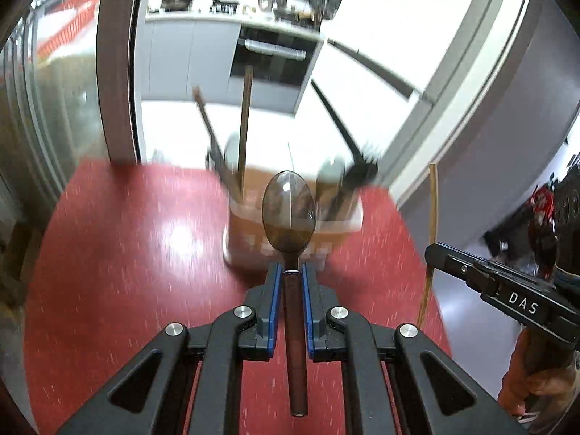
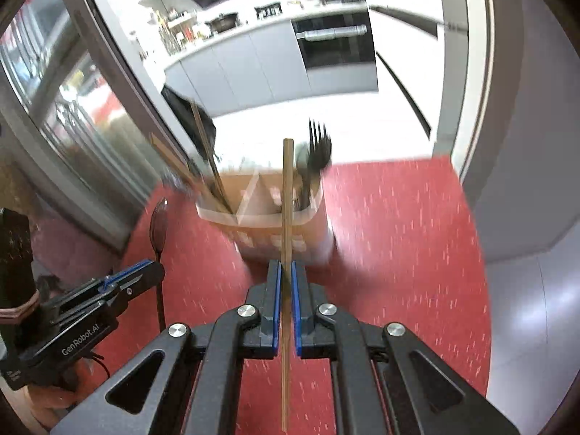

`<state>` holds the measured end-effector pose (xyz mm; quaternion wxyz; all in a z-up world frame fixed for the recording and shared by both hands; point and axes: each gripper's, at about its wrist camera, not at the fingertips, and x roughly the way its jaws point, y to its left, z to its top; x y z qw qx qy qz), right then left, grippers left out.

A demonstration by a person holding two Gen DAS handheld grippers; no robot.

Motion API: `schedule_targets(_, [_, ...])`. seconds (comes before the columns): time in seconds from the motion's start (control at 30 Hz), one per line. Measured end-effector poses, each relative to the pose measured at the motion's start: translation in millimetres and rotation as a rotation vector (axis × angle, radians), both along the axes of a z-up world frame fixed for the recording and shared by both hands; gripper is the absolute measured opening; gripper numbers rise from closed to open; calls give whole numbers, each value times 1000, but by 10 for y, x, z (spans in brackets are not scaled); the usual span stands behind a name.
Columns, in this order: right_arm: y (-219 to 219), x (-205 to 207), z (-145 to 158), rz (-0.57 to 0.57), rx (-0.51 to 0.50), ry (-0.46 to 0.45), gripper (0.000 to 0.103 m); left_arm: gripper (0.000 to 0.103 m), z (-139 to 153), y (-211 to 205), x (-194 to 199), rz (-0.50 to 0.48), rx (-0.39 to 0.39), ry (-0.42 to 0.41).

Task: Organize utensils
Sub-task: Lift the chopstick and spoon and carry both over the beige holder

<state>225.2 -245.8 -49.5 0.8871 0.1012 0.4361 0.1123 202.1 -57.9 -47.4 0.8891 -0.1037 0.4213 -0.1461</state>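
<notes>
The left gripper (image 1: pixel 290 272) has its jaws clamped on the handle of a dark spoon (image 1: pixel 289 210), bowl pointing away towards the far side of the red table (image 1: pixel 108 272). The right gripper (image 2: pixel 286 270) has its jaws pressed together on a single wooden chopstick (image 2: pixel 287 195), which runs straight up between the blue pads (image 2: pixel 277 290) and out past the fingertips. Both pieces appear to be carried clear of the tabletop.

Ahead of both grippers, in the middle of the table towards its far edge, stands a compartmented utensil holder (image 2: pixel 268 217), pale plastic with dividers. Its left section already holds other chopsticks (image 2: pixel 208 166), leaning left; its right section holds a dark fork (image 2: pixel 319 145) and what look like spoons (blur makes the exact count unclear).

The step in hand looks like the carry: each utensil picked up and now headed for its slot. Next, the chopstick should go over the left section with its fellows, the spoon over the right, each tipped more upright so the lower end enters first, then released. The leaning chopsticks could get knocked on the way in.
</notes>
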Motion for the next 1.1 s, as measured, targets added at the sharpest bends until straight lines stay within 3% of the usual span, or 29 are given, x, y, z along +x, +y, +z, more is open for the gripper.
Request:
schedule_targets(0.17, [-9, 349, 345, -45, 7, -119, 6, 33, 250, 16, 422, 59, -14, -92])
schedule_targets(0.3, [-25, 605, 459, -81, 11, -200, 6, 33, 414, 69, 798, 115, -35, -156])
schedule_targets(0.47, [6, 933, 449, -112, 16, -256, 6, 33, 393, 57, 1051, 163, -59, -183])
schedule_targets(0.77, [160, 1305, 306, -103, 4, -321, 6, 33, 80, -73, 1470, 207, -11, -204])
schedule_targets(1.1, [313, 1247, -179, -22, -48, -291, 6, 33, -369, -211, 1399, 194, 85, -176])
